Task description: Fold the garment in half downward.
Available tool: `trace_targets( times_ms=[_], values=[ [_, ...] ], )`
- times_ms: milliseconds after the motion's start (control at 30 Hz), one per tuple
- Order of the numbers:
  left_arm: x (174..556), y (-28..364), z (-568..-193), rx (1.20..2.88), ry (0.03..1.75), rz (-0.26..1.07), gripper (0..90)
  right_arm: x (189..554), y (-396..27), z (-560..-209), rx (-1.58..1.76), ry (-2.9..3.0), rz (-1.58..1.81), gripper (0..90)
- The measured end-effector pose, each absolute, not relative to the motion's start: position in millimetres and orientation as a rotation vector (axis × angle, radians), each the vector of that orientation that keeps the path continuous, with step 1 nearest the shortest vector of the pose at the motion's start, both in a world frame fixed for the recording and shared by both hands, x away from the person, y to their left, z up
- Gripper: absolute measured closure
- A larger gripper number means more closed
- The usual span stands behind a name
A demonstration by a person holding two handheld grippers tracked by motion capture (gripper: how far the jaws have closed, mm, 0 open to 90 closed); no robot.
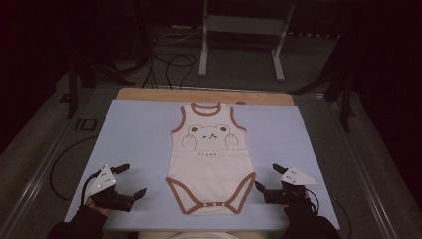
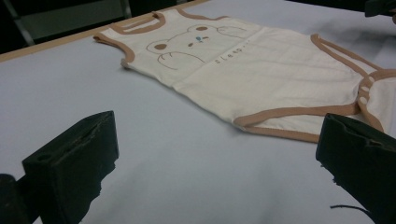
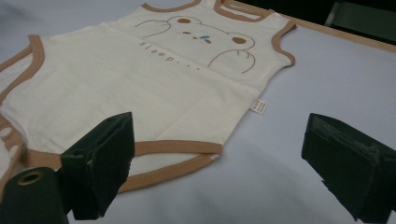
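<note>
A cream sleeveless baby bodysuit lies flat and face up in the middle of the pale blue mat; its neck points to the far edge, its snap crotch to the near edge; brown trim edges the neck, armholes and leg openings; a bear face with two paws is printed on the chest, the word "sleep" beneath it; a small white tag sticks out from one side seam.

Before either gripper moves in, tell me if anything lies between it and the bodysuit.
Nothing visible does. The bodysuit lies flat on the blue mat, with only bare mat between it and the left gripper. The right gripper is open right at its leg hem, also unobstructed.
</note>
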State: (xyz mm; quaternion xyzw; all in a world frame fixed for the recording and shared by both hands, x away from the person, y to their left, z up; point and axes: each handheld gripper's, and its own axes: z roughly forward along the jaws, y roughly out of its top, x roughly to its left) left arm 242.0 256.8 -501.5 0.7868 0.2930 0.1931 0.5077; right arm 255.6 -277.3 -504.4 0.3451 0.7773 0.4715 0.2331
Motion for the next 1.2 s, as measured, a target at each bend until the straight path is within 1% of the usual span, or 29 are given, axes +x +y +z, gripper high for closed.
trace_targets(
  times_ms=[367,733,933,1200],
  values=[
    [243,256,-501,1.893,0.698,0.456,0.1,256,-273,-503,0.936,2.179,1.287,9.6],
    [241,247,-492,1.915,0.653,0.424,0.1,253,-271,-490,0.979,2.196,1.33,9.3],
    [241,240,-481,1.941,0.616,0.404,0.1,251,-265,-477,0.972,2.223,1.309,9.3],
    [248,241,-457,1.918,0.619,0.387,0.1,254,-262,-445,0.928,2.222,1.282,9.3]
  ],
)
